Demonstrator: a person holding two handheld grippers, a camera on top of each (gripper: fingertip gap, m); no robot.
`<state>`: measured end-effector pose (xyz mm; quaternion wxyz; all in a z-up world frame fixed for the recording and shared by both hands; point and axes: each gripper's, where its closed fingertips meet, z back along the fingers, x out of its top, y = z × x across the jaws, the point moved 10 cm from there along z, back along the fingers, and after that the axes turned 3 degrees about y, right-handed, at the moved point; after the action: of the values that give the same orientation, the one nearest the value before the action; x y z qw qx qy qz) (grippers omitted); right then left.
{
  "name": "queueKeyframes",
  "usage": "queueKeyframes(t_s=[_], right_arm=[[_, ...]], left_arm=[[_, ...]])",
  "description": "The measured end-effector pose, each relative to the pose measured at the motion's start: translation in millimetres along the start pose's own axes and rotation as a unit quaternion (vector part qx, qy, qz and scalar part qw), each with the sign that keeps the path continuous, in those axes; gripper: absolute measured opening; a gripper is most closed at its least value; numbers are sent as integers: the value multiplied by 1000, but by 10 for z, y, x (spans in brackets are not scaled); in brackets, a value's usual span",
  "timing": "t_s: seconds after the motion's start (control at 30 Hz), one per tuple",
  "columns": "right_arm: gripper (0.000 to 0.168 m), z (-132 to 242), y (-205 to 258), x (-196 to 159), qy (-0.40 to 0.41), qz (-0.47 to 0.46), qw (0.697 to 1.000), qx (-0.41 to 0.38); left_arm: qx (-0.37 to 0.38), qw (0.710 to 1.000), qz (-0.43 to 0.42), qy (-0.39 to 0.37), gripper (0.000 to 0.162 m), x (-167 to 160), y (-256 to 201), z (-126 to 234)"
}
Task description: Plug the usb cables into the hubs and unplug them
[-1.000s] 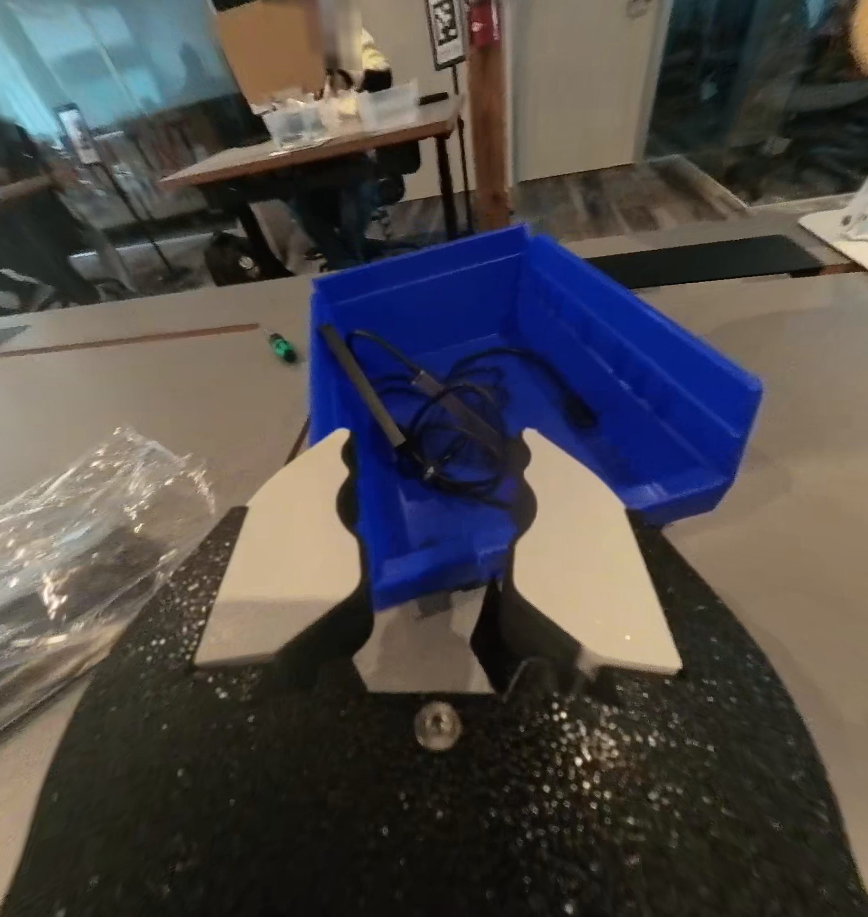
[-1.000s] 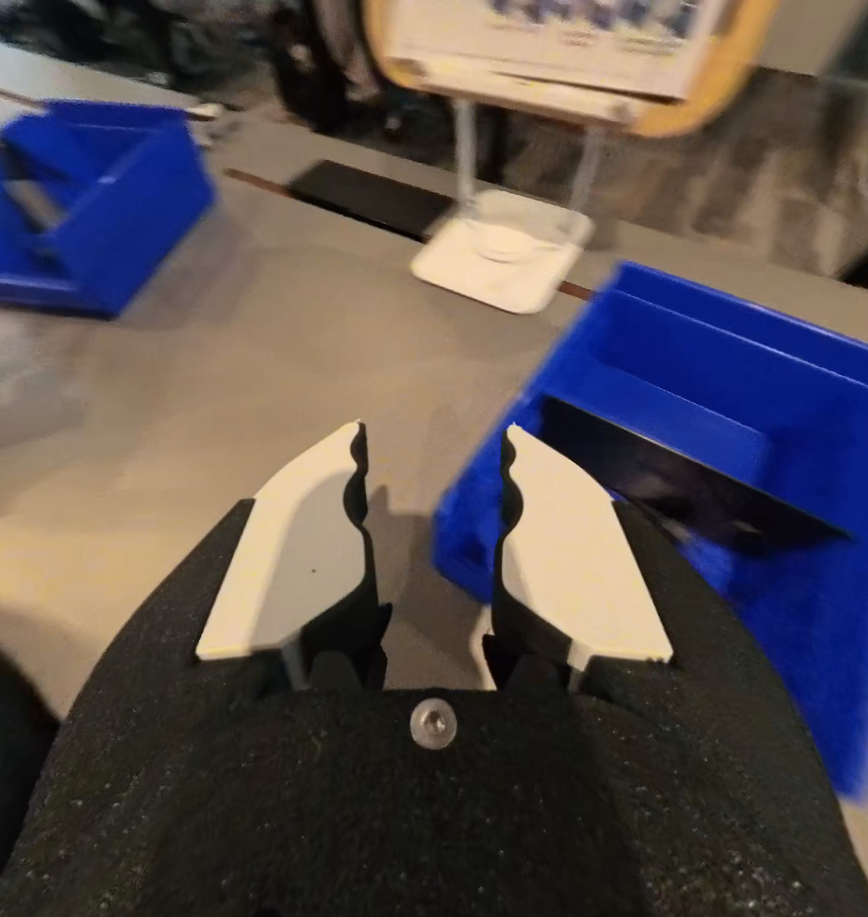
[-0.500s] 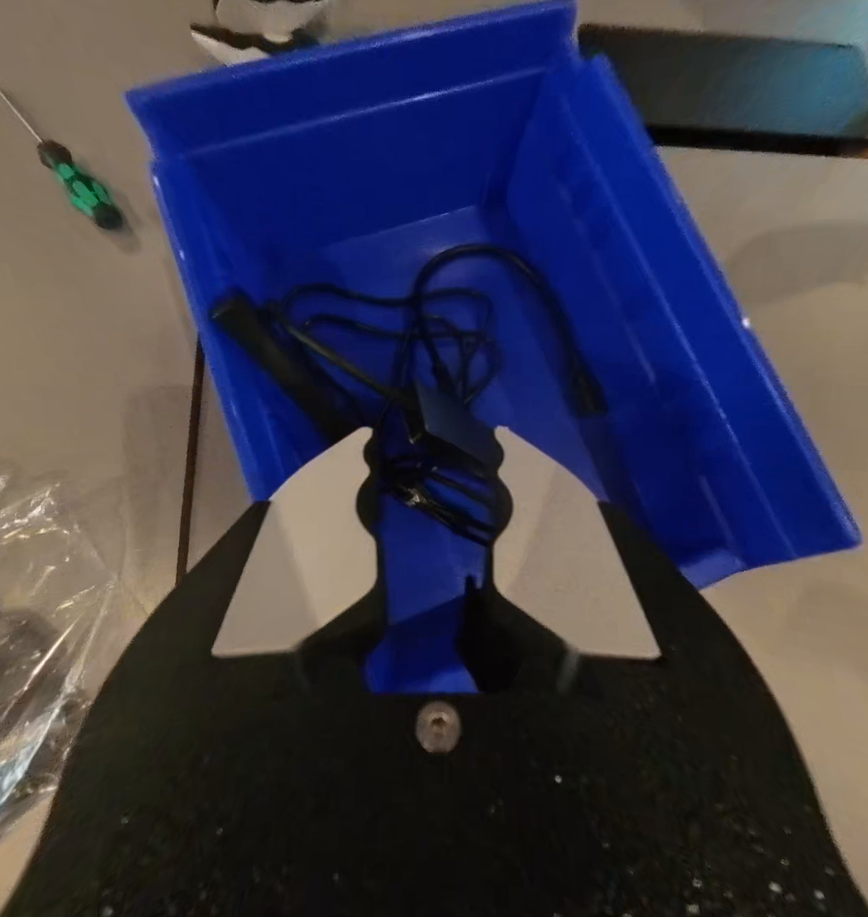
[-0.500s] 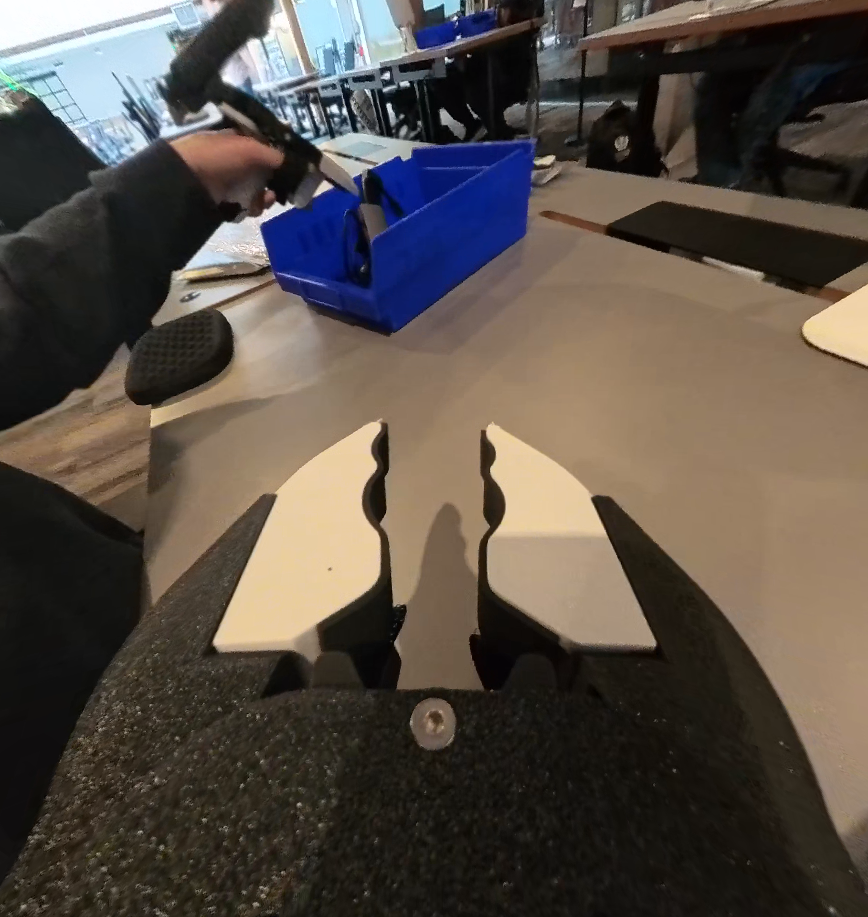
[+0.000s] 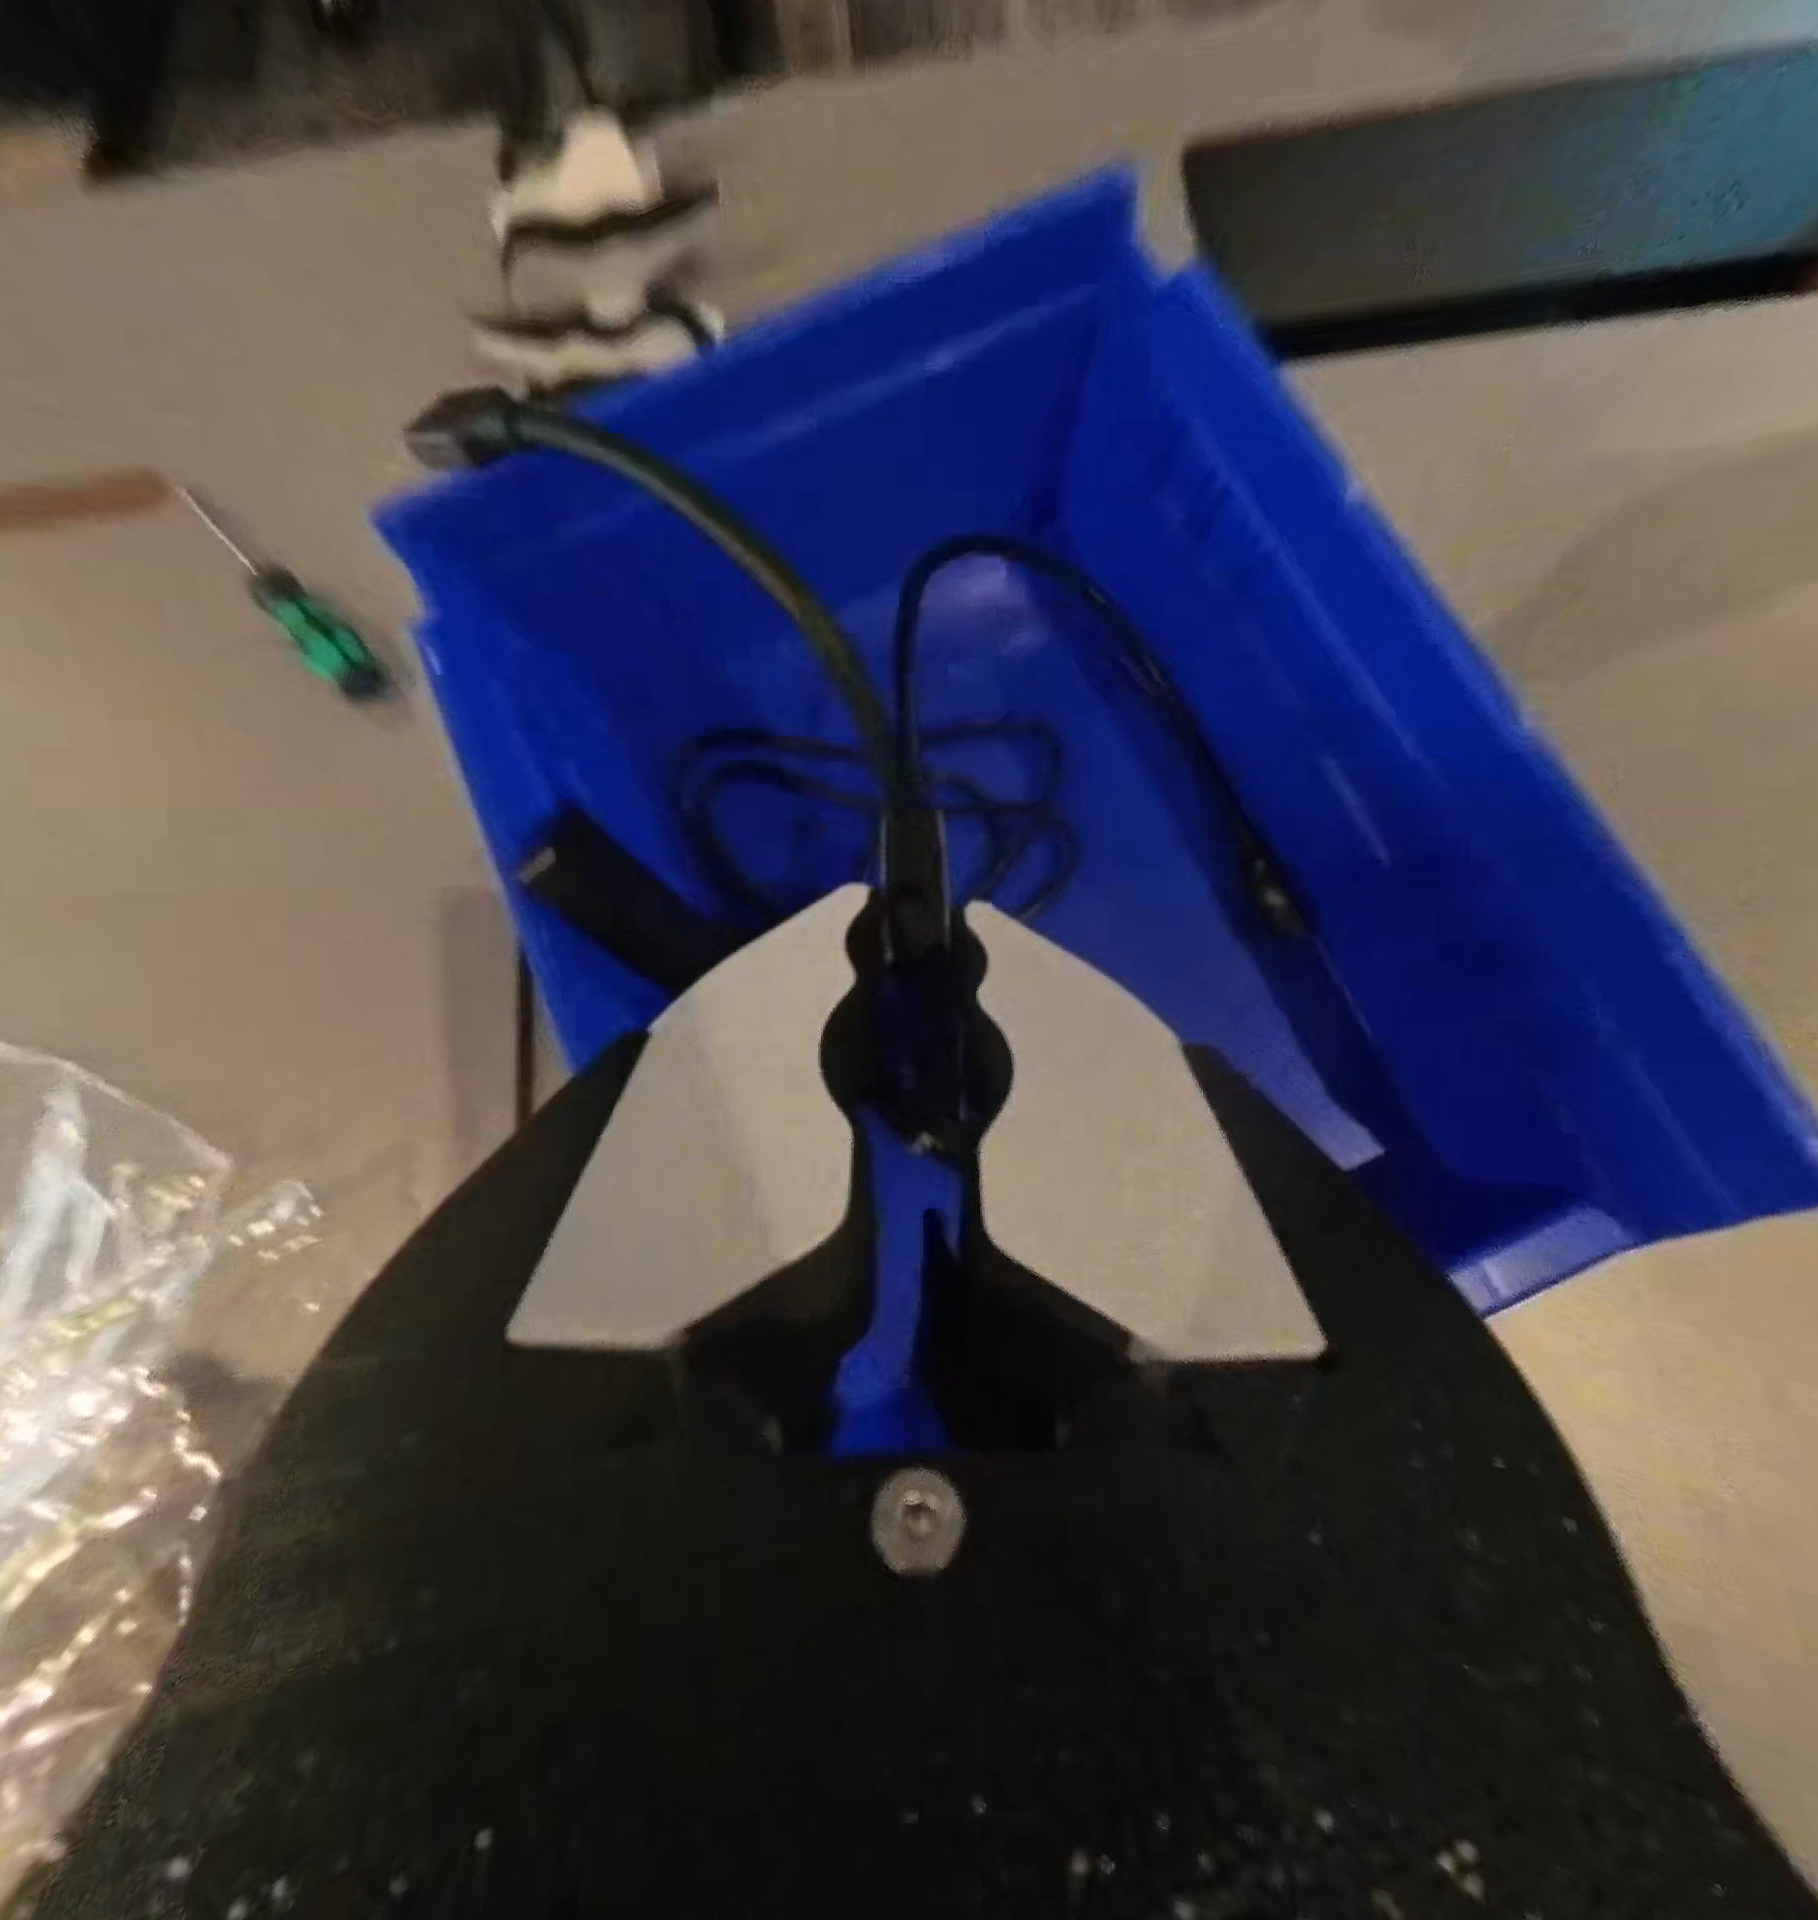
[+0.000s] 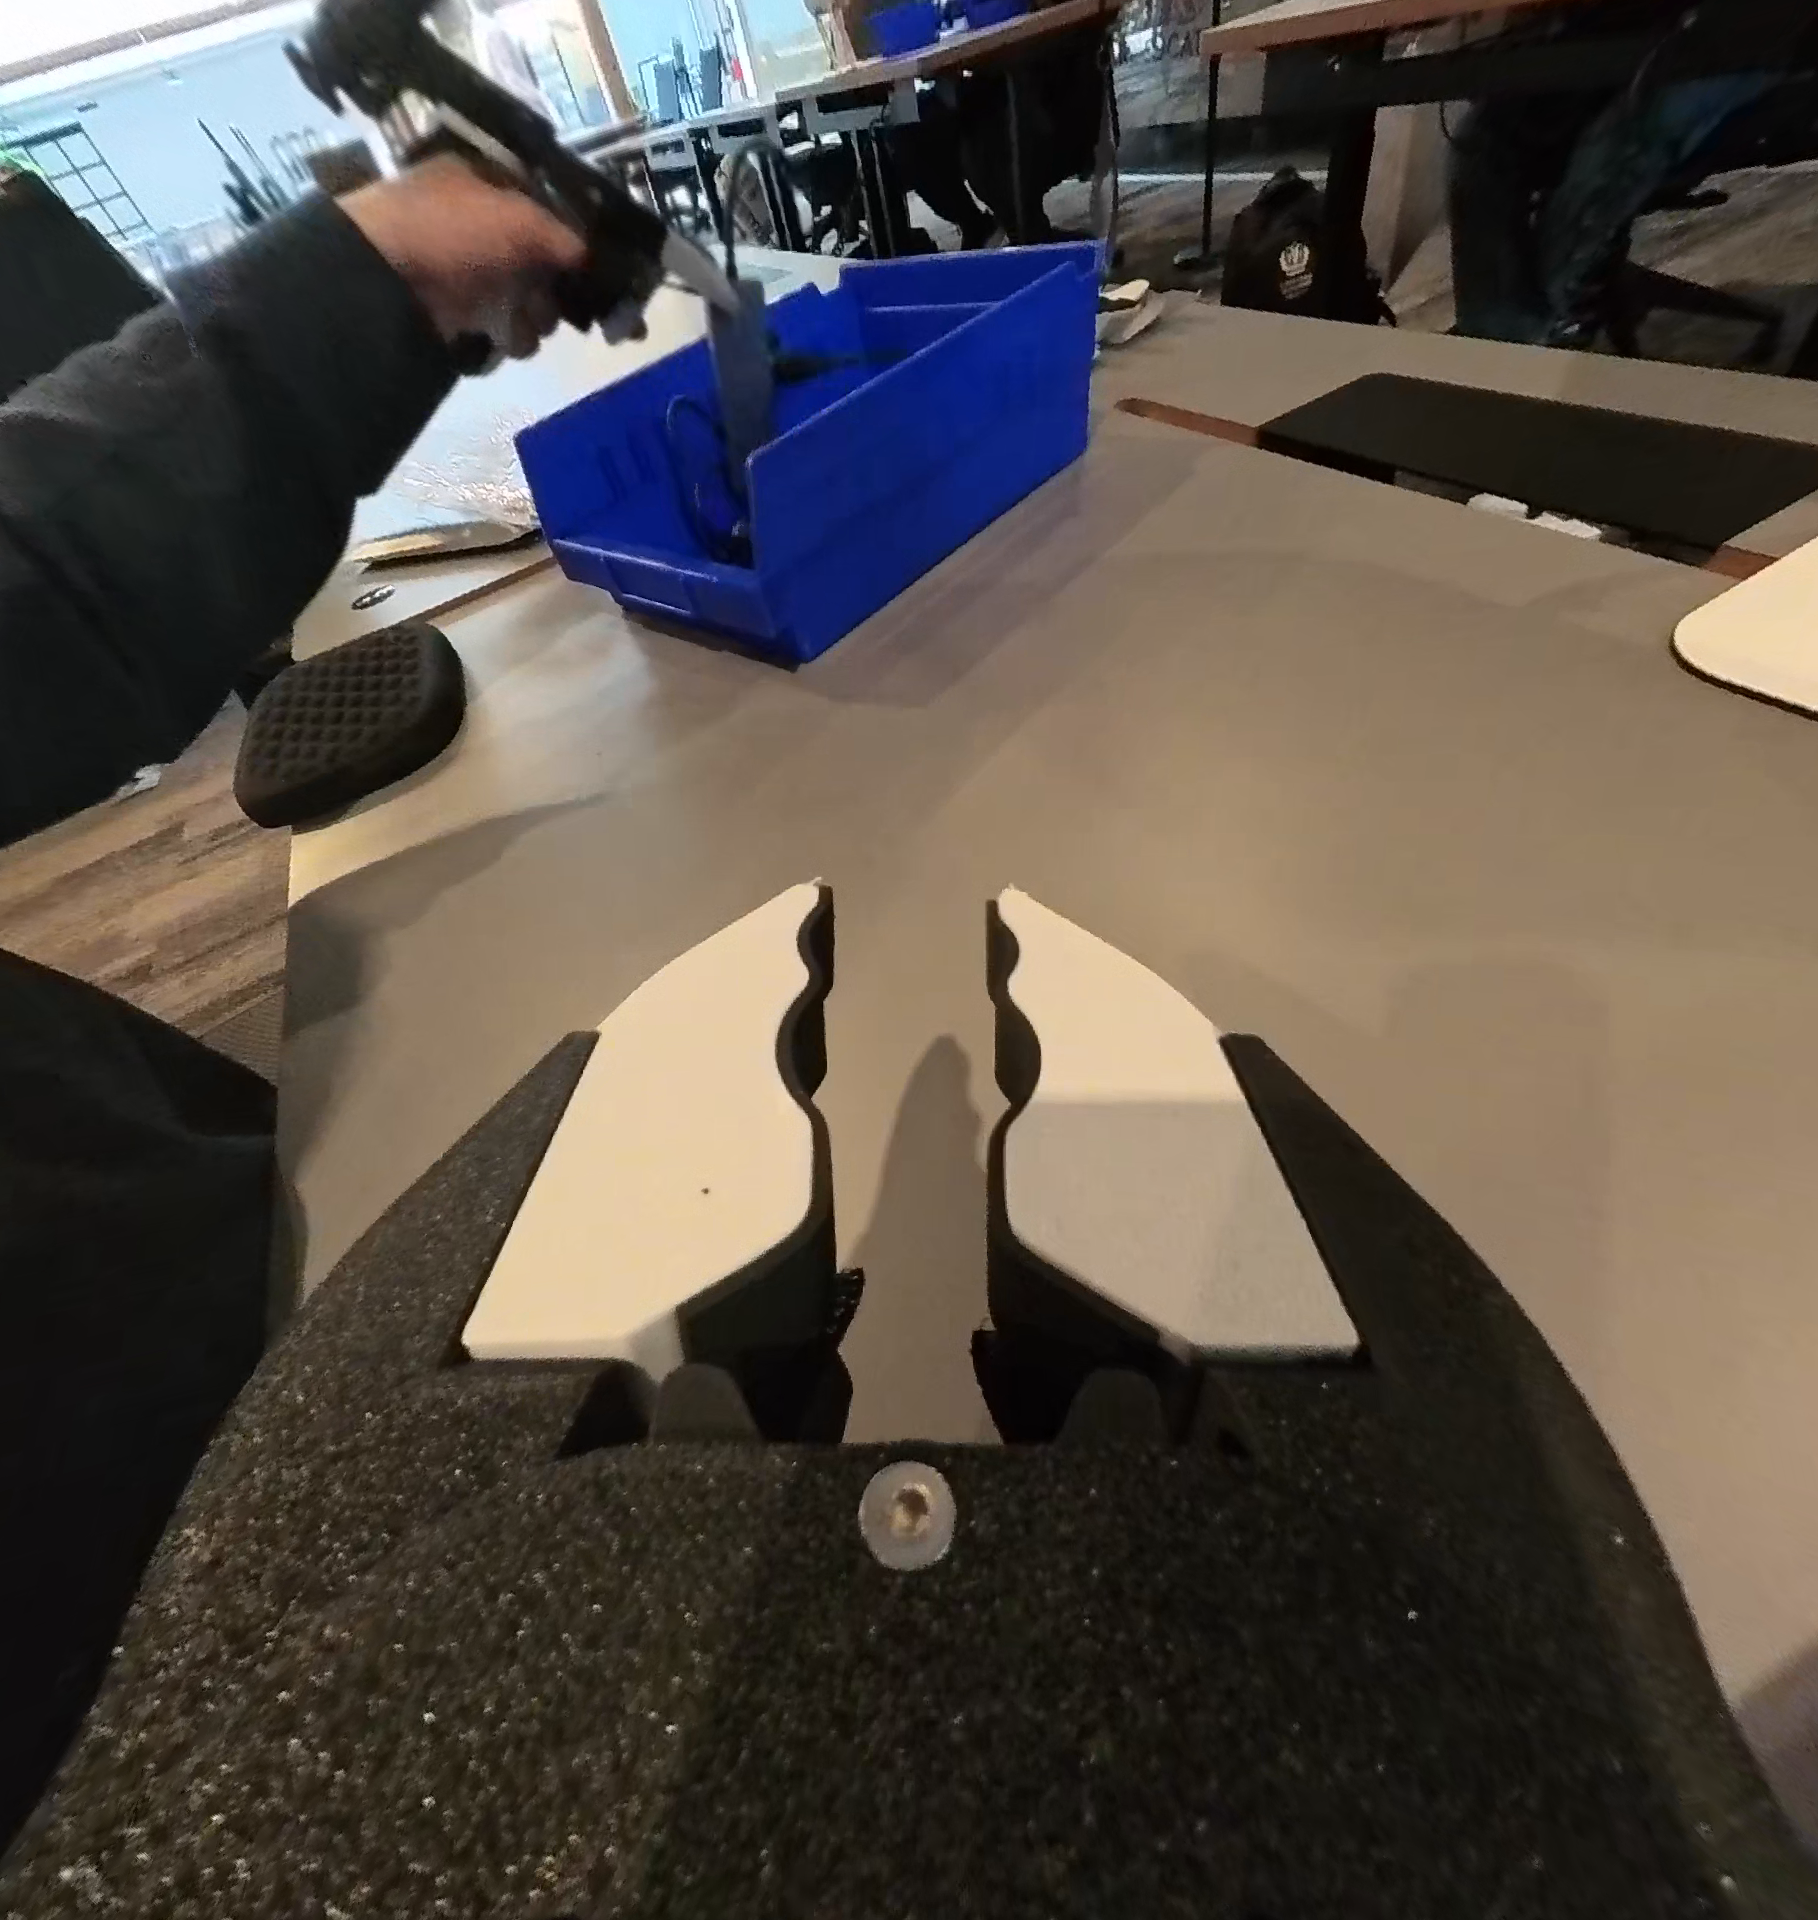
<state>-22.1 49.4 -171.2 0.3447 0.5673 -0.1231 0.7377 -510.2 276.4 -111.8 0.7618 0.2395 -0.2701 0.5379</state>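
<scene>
The USB hub [image 6: 741, 364], a flat dark grey bar, hangs upright over the blue bin [image 6: 832, 488], its upper end pinched between the fingers of the left gripper [image 5: 915, 920] and its lower end dipping inside the bin's walls. In the left wrist view the hub itself is mostly hidden between the closed-in fingertips; what shows there is its thick black cable [image 5: 739, 540] arching up and to the left from the grip, ending in a plug [image 5: 448, 431] that juts past the bin's far left corner. Thinner black cables [image 5: 988, 790] lie looped on the bin floor, one with a small connector [image 5: 1269, 894] near the right wall, and another dark bar-shaped device [image 5: 614, 899] leans along the left wall. The person's left hand [image 6: 489, 260] grips the tool's handle with the sleeved forearm raised and angled down toward the bin, so the gripper points steeply downward into it. The right gripper [image 6: 910, 904] hovers low over the bare grey table [image 6: 1300, 831], well apart from the bin, level and pointing toward it, fingers parted with a moderate gap and nothing between them. On the table left of the bin lie a green-handled screwdriver [image 5: 313, 634] and a crinkled clear plastic bag [image 5: 63, 1299].
</scene>
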Motion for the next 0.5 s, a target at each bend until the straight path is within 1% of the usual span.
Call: queueKeyframes(t_s=[0.03, 0.1, 0.2, 0.27, 0.37, 0.43, 0.5], right_arm=[[27, 0, 1, 2, -1, -1, 1000, 2], [25, -7, 5, 4, -1, -1, 1000, 5], [23, -26, 3, -6, 4, 2, 1000, 2], [23, -31, 5, -5, 2, 6, 1000, 0], [21, -25, 5, 1, -7, 13, 1000, -5], [20, -16, 4, 5, -15, 18, 1000, -11], [20, 0, 11, 15, -30, 27, 999, -15]], left_arm=[[0, 1000, -11, -26, 12, 49, -23, 105], [2, 996, -36, -78, 11, 146, -89, 331], [12, 982, -87, -166, 12, 270, -255, 703], [17, 965, -120, -234, 11, 340, -397, 960], [13, 934, -140, -329, 11, 433, -612, 1340], [-25, 914, -147, -378, 11, 475, -775, 1550], [-97, 899, -157, -397, 11, 493, -963, 1669]])
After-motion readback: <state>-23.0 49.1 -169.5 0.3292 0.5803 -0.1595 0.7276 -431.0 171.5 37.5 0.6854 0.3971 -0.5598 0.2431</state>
